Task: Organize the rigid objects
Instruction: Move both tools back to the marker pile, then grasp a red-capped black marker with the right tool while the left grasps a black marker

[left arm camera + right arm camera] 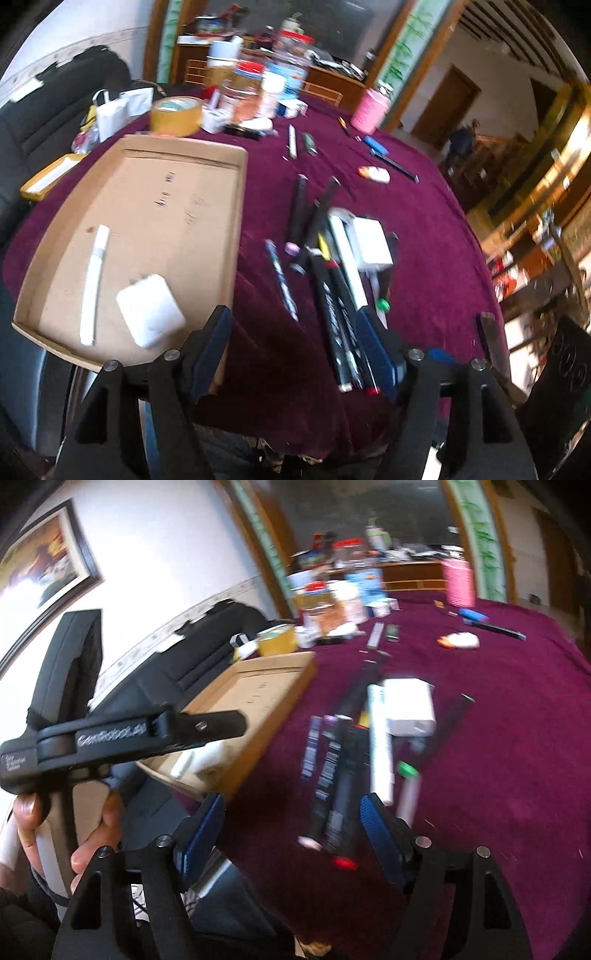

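A shallow cardboard tray [147, 177] lies on the left of the maroon tablecloth [424, 221]. It holds a white charger block [149, 310] and a white marker [94, 284]. To its right lies a heap of pens and markers [332, 295] with a white adapter [371, 240] on top, and a blue pen [282, 280] lies beside it. My left gripper [295, 343] hovers open over the near table edge, holding nothing. My right gripper [293, 827] is open and empty above the same pen heap [332, 775], with the white adapter [408, 705] and the tray [258, 686] beyond. This view is blurred.
A tape roll [177, 114], jars and bottles [273, 85] and a pink cup [369, 110] crowd the far side. A white and orange item [375, 173] and a blue lighter [375, 142] lie mid-table. A hand [107, 812] holds the other gripper's handle at the left.
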A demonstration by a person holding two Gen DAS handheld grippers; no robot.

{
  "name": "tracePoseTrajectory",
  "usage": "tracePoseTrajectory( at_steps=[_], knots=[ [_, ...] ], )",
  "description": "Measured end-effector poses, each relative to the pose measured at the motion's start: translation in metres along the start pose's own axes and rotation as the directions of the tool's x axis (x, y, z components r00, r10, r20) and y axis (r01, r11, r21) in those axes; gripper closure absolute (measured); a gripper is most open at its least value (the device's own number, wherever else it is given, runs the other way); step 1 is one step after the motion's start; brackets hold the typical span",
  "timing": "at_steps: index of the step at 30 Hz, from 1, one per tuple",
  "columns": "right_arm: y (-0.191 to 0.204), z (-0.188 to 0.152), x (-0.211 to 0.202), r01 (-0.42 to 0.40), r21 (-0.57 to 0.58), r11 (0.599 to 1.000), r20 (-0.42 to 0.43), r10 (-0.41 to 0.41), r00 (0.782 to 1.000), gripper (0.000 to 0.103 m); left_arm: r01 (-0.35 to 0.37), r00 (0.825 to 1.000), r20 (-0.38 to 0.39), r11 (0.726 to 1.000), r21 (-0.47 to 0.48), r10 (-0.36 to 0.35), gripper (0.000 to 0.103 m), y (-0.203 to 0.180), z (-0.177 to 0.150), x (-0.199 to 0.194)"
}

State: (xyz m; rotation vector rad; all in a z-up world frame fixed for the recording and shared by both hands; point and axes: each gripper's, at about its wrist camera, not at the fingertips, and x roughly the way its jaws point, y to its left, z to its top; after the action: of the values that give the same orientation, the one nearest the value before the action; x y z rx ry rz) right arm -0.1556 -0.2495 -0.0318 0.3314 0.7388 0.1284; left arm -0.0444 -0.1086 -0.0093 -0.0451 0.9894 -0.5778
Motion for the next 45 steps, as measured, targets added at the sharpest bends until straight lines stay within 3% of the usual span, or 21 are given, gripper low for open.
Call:
tracePoseTrajectory(
  at_steps=[4, 12, 14, 22, 33, 36, 43, 45],
  knots=[
    [-0.025, -0.014, -0.012, -0.009, 0.097, 0.995, 0.0, 0.009, 1.0, 0.028, 0.0, 1.0, -0.028, 1.0, 0.028, 0.0, 0.034, -0.013, -0.007, 0.006],
    [-0.032, -0.018, -0.001, 0.0, 0.135, 0.991, -0.046, 0.006, 0.999, 0.063, 0.012, 0.999, -0.053, 1.0, 0.026, -0.01, 0.034, -0.013, -0.011, 0.012],
    [-0.031, -0.017, 0.008, 0.001, 0.13, 0.992, -0.069, 0.008, 0.998, 0.067, 0.011, 0.998, -0.06, 1.0, 0.024, -0.01, 0.034, -0.011, -0.012, 0.014],
    [-0.04, -0.006, 0.037, 0.012, 0.161, 0.987, -0.132, 0.01, 0.991, 0.068, 0.016, 0.996, -0.09, 1.0, 0.014, -0.015, 0.034, -0.003, -0.008, 0.029],
    [-0.036, 0.01, 0.051, 0.092, 0.117, 0.989, -0.143, -0.075, 0.987, 0.068, 0.025, 0.994, -0.106, 1.0, 0.018, -0.023, 0.034, -0.003, 0.0, 0.04],
    [-0.037, 0.01, 0.058, 0.103, 0.121, 0.987, -0.161, -0.082, 0.984, 0.077, 0.028, 0.993, -0.116, 0.999, 0.018, -0.026, 0.034, -0.002, 0.0, 0.043],
    [-0.033, 0.013, 0.074, 0.103, 0.107, 0.989, -0.187, -0.082, 0.979, 0.08, 0.026, 0.99, -0.136, 0.999, 0.023, -0.022, 0.034, -0.003, 0.0, 0.05],
    [-0.035, 0.013, 0.078, 0.092, 0.11, 0.99, -0.194, -0.069, 0.979, 0.087, 0.028, 0.989, -0.146, 0.999, 0.025, -0.024, 0.034, -0.004, 0.0, 0.053]
  ],
)
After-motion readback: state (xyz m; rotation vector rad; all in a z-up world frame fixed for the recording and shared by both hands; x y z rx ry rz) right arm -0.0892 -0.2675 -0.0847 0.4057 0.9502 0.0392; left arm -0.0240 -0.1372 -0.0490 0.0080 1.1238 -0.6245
